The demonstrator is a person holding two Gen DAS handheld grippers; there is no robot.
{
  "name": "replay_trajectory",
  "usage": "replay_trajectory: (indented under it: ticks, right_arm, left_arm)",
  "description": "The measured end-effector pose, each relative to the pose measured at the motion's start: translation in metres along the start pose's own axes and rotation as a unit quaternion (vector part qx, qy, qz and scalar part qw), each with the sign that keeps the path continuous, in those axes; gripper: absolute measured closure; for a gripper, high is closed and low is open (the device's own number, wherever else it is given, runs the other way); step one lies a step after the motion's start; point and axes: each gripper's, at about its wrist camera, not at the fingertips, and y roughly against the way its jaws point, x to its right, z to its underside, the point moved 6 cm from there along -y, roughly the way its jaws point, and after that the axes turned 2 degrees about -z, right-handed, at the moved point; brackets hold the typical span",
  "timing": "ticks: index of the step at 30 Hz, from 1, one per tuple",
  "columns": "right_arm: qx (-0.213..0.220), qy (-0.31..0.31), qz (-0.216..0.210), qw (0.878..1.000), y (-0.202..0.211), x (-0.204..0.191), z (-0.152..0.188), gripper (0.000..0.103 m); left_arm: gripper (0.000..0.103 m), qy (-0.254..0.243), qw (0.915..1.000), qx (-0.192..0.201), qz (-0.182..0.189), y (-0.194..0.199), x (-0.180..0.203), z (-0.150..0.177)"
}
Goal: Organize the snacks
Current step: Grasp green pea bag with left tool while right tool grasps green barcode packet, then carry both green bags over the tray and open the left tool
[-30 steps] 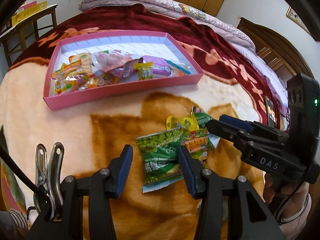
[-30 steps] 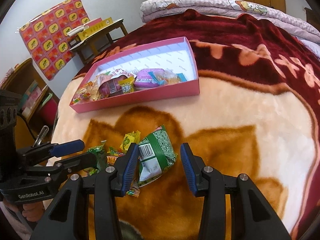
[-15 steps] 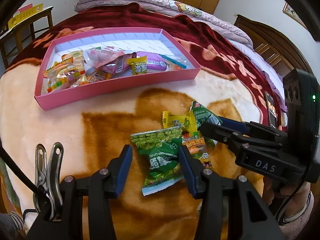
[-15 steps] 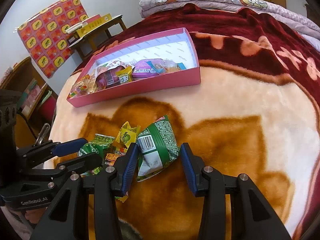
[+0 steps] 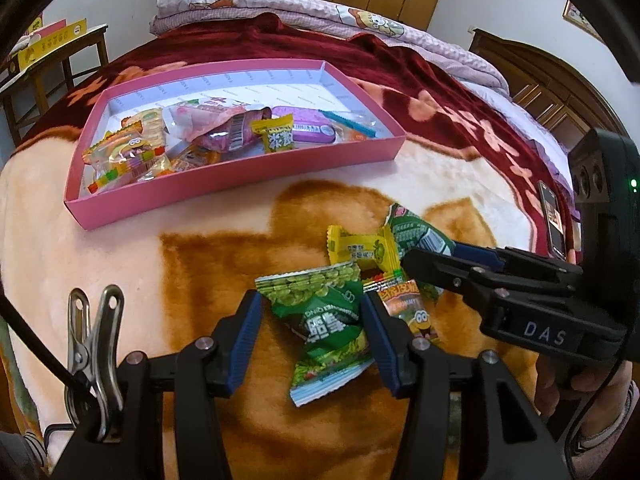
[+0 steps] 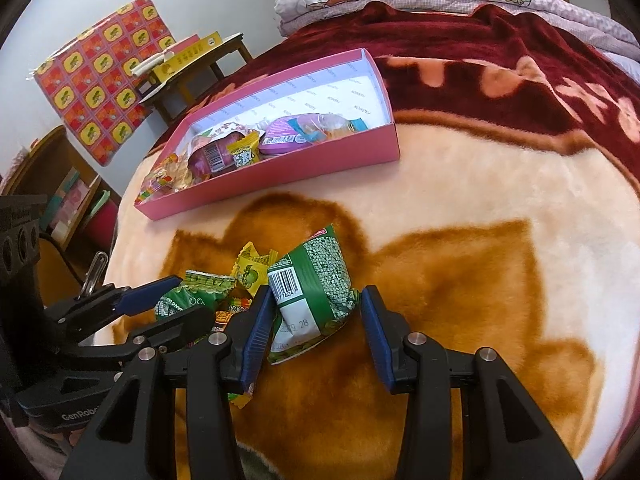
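Left gripper (image 5: 312, 332) agape around pea packet (image 5: 326, 322), right gripper (image 6: 316, 330) agape — barcode (image 6: 285, 283) only in its view

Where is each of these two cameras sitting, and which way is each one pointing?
Left wrist: sits on the left gripper, looking along its open fingers over a green pea bag toward the pink box; the right gripper and a bit of the person's hand show at right.
Right wrist: sits on the right gripper, fingers open around a green bag with a barcode, facing the same box; the left gripper shows at left.
Shared: snack pile, box, blanket.
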Motion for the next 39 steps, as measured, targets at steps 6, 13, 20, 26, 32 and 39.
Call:
replay_trajectory:
  ticks: [6,13,20,26,32,39]
  right_arm:
    - [0.003,0.0,0.002,1.0,-0.001,-0.001,-0.002,0.058]
    - [0.005,0.005,0.005,1.0,-0.001,-0.002,-0.001,0.058]
    - [0.007,0.015,0.007,1.0,-0.001,-0.005,0.0,0.059]
    - [0.009,0.022,0.008,1.0,0.0,-0.007,0.001,0.064]
    - [0.016,0.019,0.003,1.0,0.006,-0.006,-0.002,0.066]
    - [0.028,0.026,-0.002,0.999,0.017,-0.014,-0.009,0.066]
  left_arm:
    - [0.049,0.007,1.0,-0.001,0.007,-0.004,-0.001,0.0]
    - [0.052,0.011,0.9998,-0.006,0.013,-0.004,-0.001,0.001]
    - [0.063,0.009,0.9998,-0.008,0.019,0.001,-0.001,0.003]
    - [0.066,0.004,1.0,0.005,0.003,0.01,-0.009,0.003]
    - [0.067,0.009,0.9991,0.036,-0.019,0.029,-0.029,-0.001]
    - [0.067,0.054,0.994,0.077,-0.056,0.061,-0.076,-0.011]
